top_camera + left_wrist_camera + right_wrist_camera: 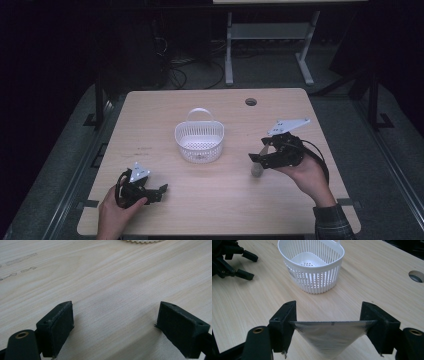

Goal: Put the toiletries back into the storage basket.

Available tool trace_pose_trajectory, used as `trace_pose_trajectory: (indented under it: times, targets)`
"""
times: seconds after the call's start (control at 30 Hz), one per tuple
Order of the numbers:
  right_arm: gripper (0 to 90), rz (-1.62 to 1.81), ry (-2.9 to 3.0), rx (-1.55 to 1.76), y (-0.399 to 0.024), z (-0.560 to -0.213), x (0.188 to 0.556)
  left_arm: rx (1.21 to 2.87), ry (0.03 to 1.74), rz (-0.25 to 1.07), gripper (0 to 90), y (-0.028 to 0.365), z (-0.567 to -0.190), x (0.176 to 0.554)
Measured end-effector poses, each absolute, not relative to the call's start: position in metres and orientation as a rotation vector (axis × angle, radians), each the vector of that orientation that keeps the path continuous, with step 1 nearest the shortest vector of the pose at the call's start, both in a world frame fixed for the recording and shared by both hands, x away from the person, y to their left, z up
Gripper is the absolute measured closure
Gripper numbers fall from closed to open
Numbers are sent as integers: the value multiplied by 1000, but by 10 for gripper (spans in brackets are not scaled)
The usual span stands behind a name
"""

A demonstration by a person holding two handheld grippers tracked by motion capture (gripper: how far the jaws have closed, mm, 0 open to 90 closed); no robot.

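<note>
A: Right tongs (pixel 328 322) are clamped on a flat grey wedge-shaped piece (pixel 329 338), looks like a stone or sponge, can't tell the material. Straight top edge is pinched end to end between the two black jaws, the point hangs down toward the light wood tabletop (pixel 372 285).

B: Why grip it by the wide edge?

A: My read: that is the longest flat span, so both pads get full contact and the taper hangs free for a clean drop. In the high view the piece (pixel 256 170) sits right of centre, just under the right tongs (pixel 261 156), low over or on the tabletop; can't tell which.

B: Target?

A: Probably the white slotted plastic basket with a handle (pixel 199 142), centre of the high view, upper middle in the right gripper view (pixel 314 277). It is empty, mouth up, handle tipped to the far side, so the opening is clear from the right. Tongs and basket are near but apart.

B: Left side?

A: Left tongs (pixel 159 191) are at lower left of the high view, jaws spread wide, nothing between them, just bare wood (pixel 112 305). Resting near the front edge, likely parked out of the way. Basket rim (pixel 142 241) just clips the top edge of the left gripper view.
</note>
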State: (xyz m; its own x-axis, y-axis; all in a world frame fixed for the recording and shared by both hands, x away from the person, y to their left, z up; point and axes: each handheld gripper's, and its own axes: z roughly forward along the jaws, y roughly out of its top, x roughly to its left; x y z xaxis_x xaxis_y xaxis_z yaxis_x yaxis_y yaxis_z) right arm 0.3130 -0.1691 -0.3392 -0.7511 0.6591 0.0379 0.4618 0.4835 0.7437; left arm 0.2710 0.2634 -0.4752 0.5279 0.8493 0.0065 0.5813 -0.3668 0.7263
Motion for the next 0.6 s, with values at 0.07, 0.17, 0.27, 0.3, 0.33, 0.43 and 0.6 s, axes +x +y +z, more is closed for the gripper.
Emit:
trace_pose_trajectory:
  times: [0.07,0.17,0.27,0.3,0.33,0.43,0.6]
  targets:
    - [300,1127,2480,957,-167,-337,315,2089,1156,506,127,263,-475,271]
    - [300,1130,2482,943,-165,-334,318,2089,1156,506,127,263,-475,271]
    - [300,1133,2480,930,-162,-330,321,2089,1156,507,128,263,-475,271]
    - [300,1133,2483,934,-161,-329,322,2091,1156,506,128,264,-475,271]
    - [300,1135,2483,925,-159,-327,324,2093,1156,507,127,264,-475,271]
    - [300,1137,2484,919,-156,-324,327,2093,1155,507,127,264,-475,271]
    - [300,1139,2486,908,-151,-318,331,2093,1155,507,127,264,-475,271]
